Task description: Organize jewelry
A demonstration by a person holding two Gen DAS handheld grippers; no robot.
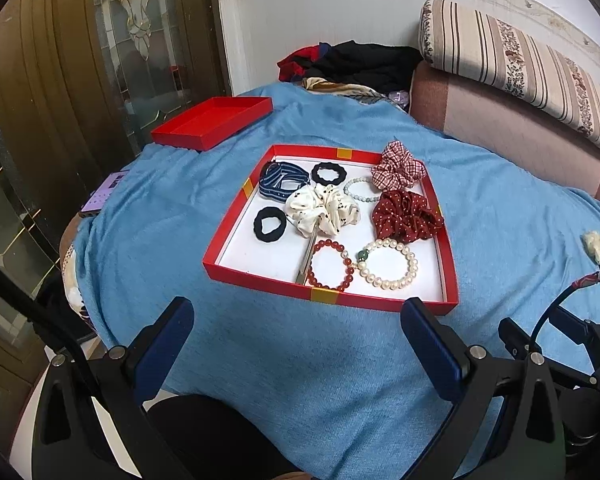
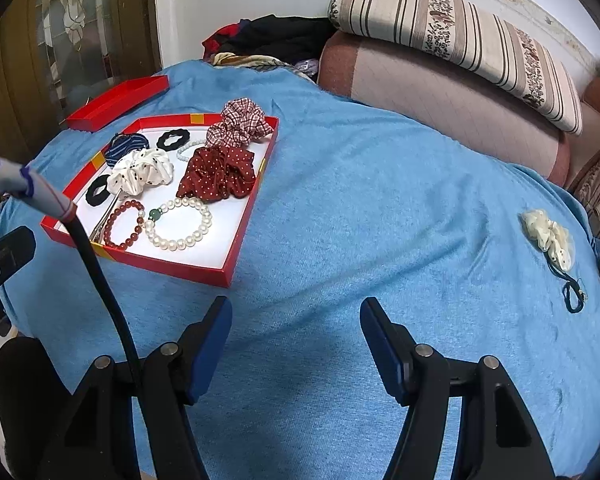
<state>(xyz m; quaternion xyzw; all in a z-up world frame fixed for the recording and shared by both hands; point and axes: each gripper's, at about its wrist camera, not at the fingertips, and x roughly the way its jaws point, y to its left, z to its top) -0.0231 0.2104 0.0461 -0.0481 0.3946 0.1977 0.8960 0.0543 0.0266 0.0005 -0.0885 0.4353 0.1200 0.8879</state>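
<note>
Left tongs [image 1: 296,320] and right tongs [image 2: 296,320] both gaped wide, holding nothing, over the blue-cloth surface [image 2: 380,200]. Red tray [image 1: 452,276] ahead held the pearl bracelet [image 1: 388,264], red bead bracelet [image 1: 332,266] and scrunchies; cream scrunchie [image 2: 548,236] lay well apart to the right. Red lid [image 1: 212,122] far left, striped cushion [image 2: 452,36] and glazed wooden door [image 1: 100,60] behind.

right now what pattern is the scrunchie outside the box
Cream with small dark dots; clearest in the right wrist view.

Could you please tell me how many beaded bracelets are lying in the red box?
3: red bead bracelet at the near edge, pearl bracelet touching it, pale bead bracelet farther back, partly hidden by scrunchies.
</note>
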